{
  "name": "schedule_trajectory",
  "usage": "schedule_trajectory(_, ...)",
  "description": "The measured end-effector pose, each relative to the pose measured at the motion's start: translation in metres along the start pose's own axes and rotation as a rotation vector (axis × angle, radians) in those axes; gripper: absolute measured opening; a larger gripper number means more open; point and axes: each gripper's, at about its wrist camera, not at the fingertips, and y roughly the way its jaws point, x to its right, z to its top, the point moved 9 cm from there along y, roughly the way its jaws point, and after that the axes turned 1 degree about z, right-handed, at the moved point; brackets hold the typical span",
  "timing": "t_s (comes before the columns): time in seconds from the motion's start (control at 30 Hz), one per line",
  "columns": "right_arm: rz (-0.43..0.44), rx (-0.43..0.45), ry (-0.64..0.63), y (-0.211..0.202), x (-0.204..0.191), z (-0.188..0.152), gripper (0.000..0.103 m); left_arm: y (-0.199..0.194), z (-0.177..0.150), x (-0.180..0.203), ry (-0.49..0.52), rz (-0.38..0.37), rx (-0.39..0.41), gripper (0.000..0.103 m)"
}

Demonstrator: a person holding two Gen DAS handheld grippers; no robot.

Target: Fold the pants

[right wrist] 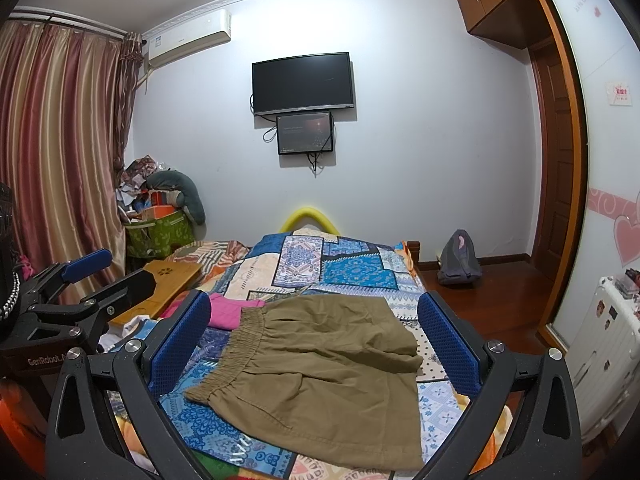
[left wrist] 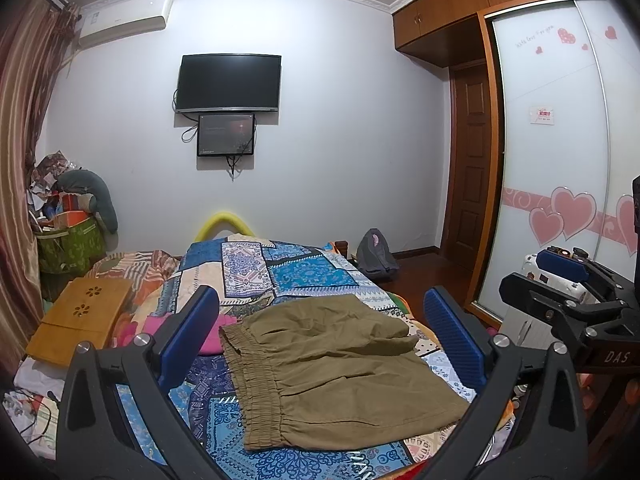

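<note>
The olive pants (left wrist: 332, 364) are spread flat on the patchwork bed (left wrist: 304, 272), waistband to the left. The left gripper (left wrist: 320, 336) and right gripper (right wrist: 314, 342) are held level above them, side by side, fingers (right wrist: 182, 344) spread wide, nothing gripped.

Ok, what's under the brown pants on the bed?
The brown pants lie flat on the blue patchwork bedspread. A pink garment sits beside the waistband, touching it. Anything beneath the fabric is covered.
</note>
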Motion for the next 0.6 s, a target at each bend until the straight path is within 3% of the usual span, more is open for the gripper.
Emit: schedule_trajectory(0.6,-0.005,-0.013,0.0,0.0052,0.0071,0.0006,0.103,0.008,-0.0028,-0.0002,-0.007,0.002,-0.015,0.103)
